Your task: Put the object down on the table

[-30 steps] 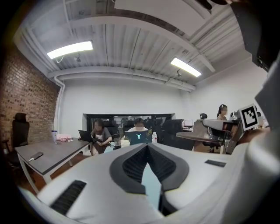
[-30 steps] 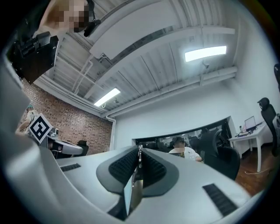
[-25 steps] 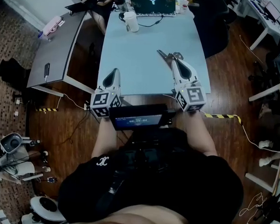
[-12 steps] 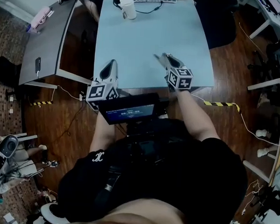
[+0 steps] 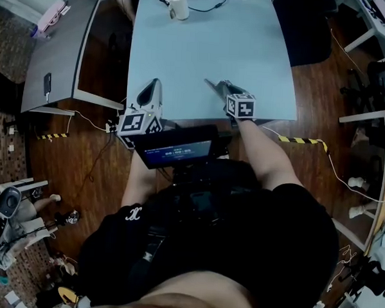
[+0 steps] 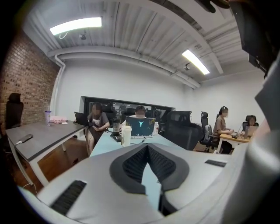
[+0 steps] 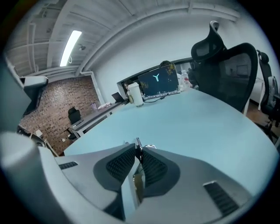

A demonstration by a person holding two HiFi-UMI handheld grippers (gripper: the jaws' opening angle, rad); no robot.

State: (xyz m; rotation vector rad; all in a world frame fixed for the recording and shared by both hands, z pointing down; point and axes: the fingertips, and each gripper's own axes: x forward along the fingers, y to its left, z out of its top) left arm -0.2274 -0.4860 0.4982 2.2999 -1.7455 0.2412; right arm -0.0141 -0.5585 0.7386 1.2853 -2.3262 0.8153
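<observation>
A thin metal tool, scissors by the look of it point(image 5: 211, 85) point(image 7: 138, 144), sticks out of my right gripper point(image 5: 216, 88) point(image 7: 138, 151) just above the pale blue table point(image 5: 205, 41), near its front edge. The right jaws are opening, and their pads still touch the blade between them. My left gripper point(image 5: 152, 85) point(image 6: 147, 148) hovers over the table's front left part, shut with nothing in it. Whether the tool's tip touches the tabletop is hidden.
A white cup point(image 5: 178, 2) point(image 7: 136, 94), a laptop point(image 7: 158, 82) and a cable are at the table's far end. A grey table point(image 5: 63, 47) with a phone point(image 5: 47, 83) is on the left, and a black office chair point(image 7: 227, 65) on the right. People sit farther back.
My right gripper has moved left and toward the table's front edge with the tool, tipping more steeply down. The left gripper has hardly moved.
</observation>
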